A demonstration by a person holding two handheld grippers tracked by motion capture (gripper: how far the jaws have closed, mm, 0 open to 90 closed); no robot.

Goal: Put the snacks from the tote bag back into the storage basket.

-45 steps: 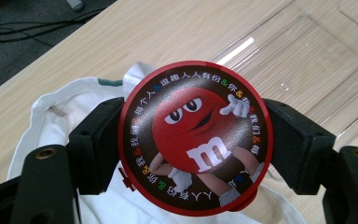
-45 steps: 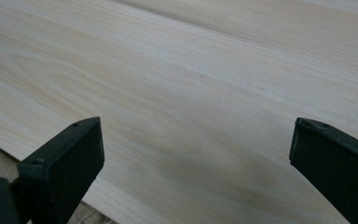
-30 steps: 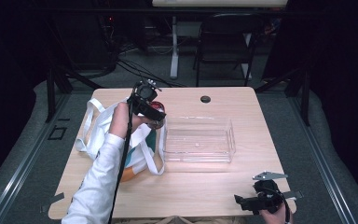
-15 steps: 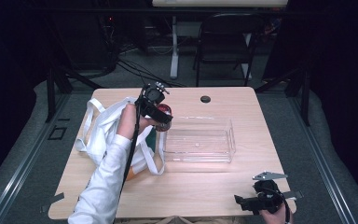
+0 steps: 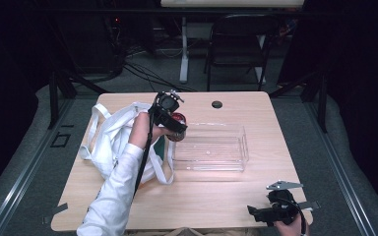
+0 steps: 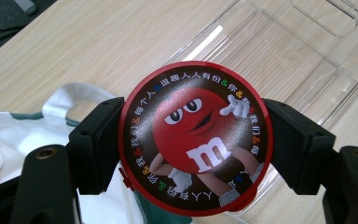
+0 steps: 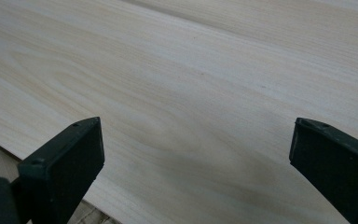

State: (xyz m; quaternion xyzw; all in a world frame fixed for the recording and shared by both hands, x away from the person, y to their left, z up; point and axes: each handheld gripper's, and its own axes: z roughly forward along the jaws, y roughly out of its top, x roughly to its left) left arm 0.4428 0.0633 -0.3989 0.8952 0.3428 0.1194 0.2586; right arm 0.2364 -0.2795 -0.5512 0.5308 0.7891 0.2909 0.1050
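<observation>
**Candy tin nearly at the bin**

Our left gripper [image 5: 173, 125] pinches the red candy tin [image 6: 196, 137] by its edges, probably above the clear bin's [image 5: 211, 147] left wall. Clip that wall and it slips. Right gripper [image 5: 270, 212] idles on the tabletop [image 5: 216, 191], jaws spread.

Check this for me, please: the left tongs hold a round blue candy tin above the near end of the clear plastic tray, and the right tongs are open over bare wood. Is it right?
Not quite: the candy tin is red, not blue, as the left gripper view shows. The rest stands: the left tongs grip it by the end of the clear plastic tray, and the right tongs are open over the bare table.
</observation>
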